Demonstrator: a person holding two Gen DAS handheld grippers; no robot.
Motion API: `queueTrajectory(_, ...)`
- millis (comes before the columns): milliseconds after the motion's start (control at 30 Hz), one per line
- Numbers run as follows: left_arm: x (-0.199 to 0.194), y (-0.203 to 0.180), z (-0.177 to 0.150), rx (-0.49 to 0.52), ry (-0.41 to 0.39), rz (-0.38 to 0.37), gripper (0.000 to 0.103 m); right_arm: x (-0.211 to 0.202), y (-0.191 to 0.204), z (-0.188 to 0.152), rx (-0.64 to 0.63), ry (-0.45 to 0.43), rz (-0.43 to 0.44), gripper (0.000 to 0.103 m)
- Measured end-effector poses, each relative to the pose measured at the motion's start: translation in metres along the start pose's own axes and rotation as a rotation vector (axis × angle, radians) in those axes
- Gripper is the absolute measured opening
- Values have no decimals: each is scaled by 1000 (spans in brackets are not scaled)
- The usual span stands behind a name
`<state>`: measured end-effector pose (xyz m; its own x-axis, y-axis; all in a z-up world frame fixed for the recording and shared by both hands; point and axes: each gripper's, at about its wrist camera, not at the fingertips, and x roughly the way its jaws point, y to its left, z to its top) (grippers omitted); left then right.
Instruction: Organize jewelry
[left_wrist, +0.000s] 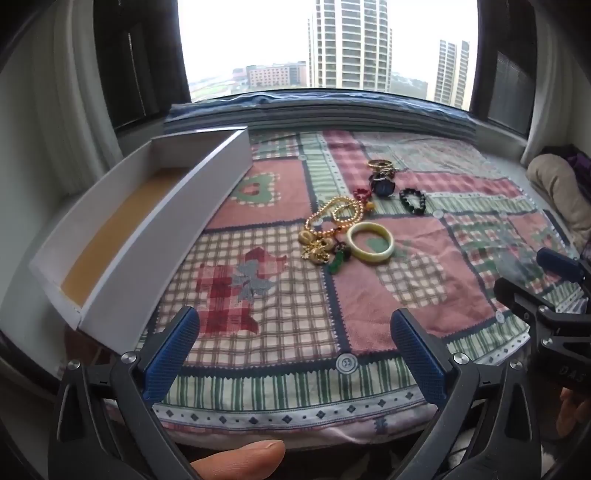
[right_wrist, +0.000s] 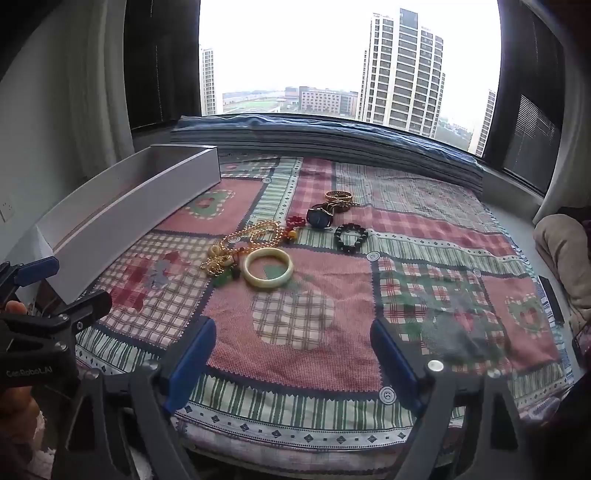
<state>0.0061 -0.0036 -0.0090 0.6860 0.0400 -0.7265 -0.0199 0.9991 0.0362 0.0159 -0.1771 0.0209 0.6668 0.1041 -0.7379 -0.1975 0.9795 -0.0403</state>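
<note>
A patchwork quilt (left_wrist: 295, 295) of pink, green and cream checks fills the middle and lower part of both views, spread flat below a wide window (left_wrist: 325, 44) with tower blocks outside. At the left of the frame, running from lower left toward the upper middle, lies a long white box (left_wrist: 155, 236), open on top with a tan lining on its floor; in the right wrist view it sits at the left edge (right_wrist: 129, 221), well apart from the jewelry.

The jewelry is gathered in a loose cluster at the centre of the quilt. Nearest the cameras is a pale cream bangle (left_wrist: 370, 243) lying flat, just beside a tangle of gold bead chain (left_wrist: 332, 218) with gold charms and a small green pendant (left_wrist: 337, 265) at its near end. Behind these sit a black bead bracelet (left_wrist: 412, 200), a dark-faced watch (left_wrist: 384, 186), a small red piece (left_wrist: 362, 193) and, farthest back, a stack of gold bangles (left_wrist: 380, 164).

The left gripper (left_wrist: 295, 354) stands at the bottom of its own view, blue pads spread wide with nothing between them, over the near edge of the quilt. The right gripper (right_wrist: 293, 365) is likewise spread wide and holds nothing, its fingers short of the cream bangle (right_wrist: 268, 272)
</note>
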Motion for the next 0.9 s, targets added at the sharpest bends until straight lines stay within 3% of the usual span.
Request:
queueTrajectory(400, 0, -5, 0, 18, -8, -30, 103, -3, -2, 1, 2, -13, -4, 87)
queueTrajectory(900, -2, -4, -1, 25, 1, -8, 103, -7, -3, 1, -4, -25, -5, 87)
